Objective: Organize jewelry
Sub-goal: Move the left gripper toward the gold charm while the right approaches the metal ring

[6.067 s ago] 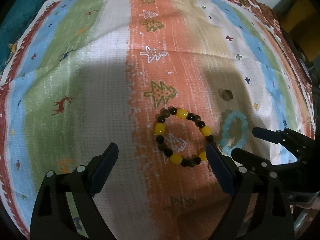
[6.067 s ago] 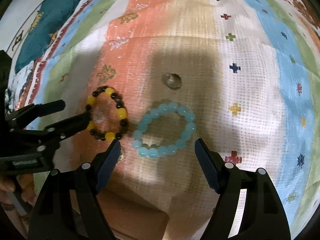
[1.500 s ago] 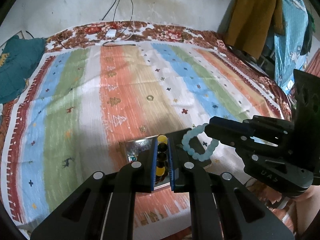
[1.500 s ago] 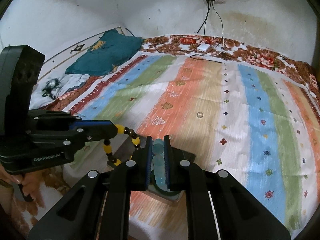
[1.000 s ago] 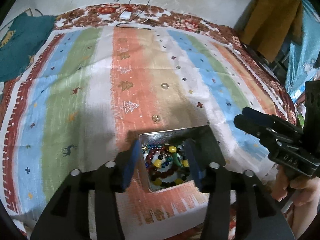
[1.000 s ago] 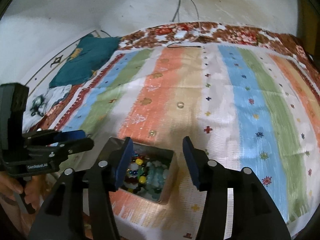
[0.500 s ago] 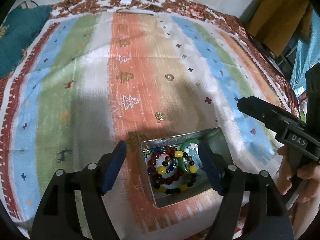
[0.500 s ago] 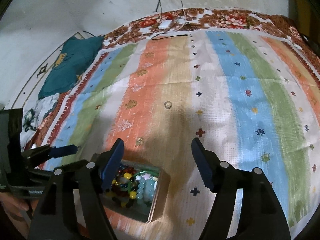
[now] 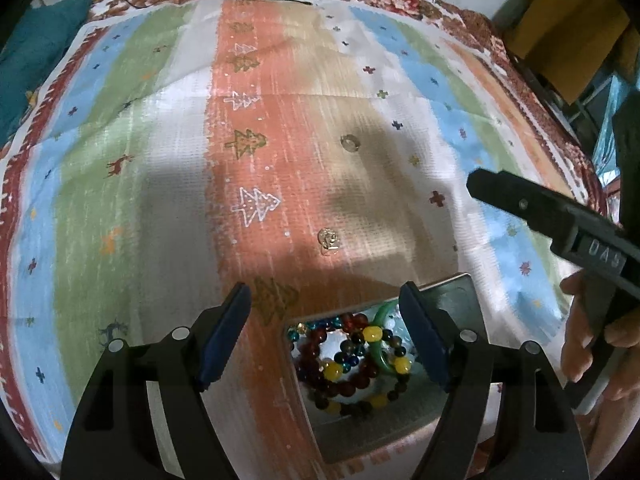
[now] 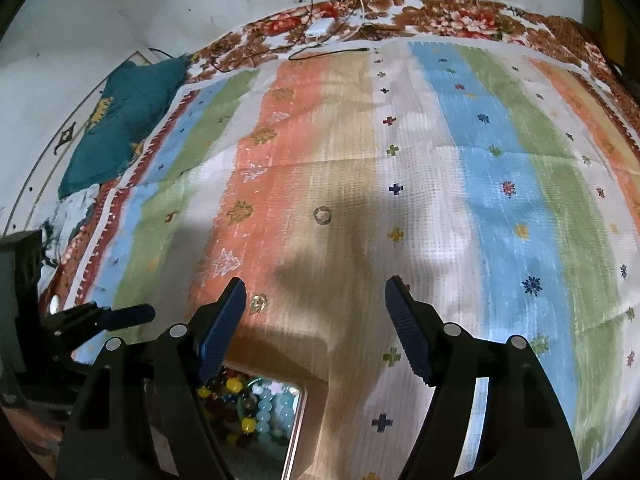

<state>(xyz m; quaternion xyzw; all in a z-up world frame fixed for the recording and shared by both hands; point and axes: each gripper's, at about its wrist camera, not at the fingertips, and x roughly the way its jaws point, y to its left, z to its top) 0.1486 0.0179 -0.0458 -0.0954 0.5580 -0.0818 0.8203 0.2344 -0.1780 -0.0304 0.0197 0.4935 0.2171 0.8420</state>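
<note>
Near the bed's front edge, metal tin (image 9: 456, 292) holding beaded bracelets (image 9: 352, 364), two rings (image 9: 329, 238) on the striped blanket (image 9: 160, 160) beyond, left gripper (image 9: 324, 312) and right gripper (image 10: 316, 300) jaws wide, empty.

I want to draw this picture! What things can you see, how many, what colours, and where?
Tin box: one, silver, near edge of the bedspread.
Beaded bracelets: several, red, yellow-and-dark, pale blue, green, inside the box.
Small ring: one, clear-looking, middle of the bedspread.
Gold trinket: one, just beyond the box.
Bedspread: one, striped orange, blue, green, white.
Teal cloth: one, far left corner.
Cables: a few, far edge.
Left gripper: black, jaws open, empty.
Right gripper: black, jaws open, empty.
Hand: one, holding the right gripper.
</note>
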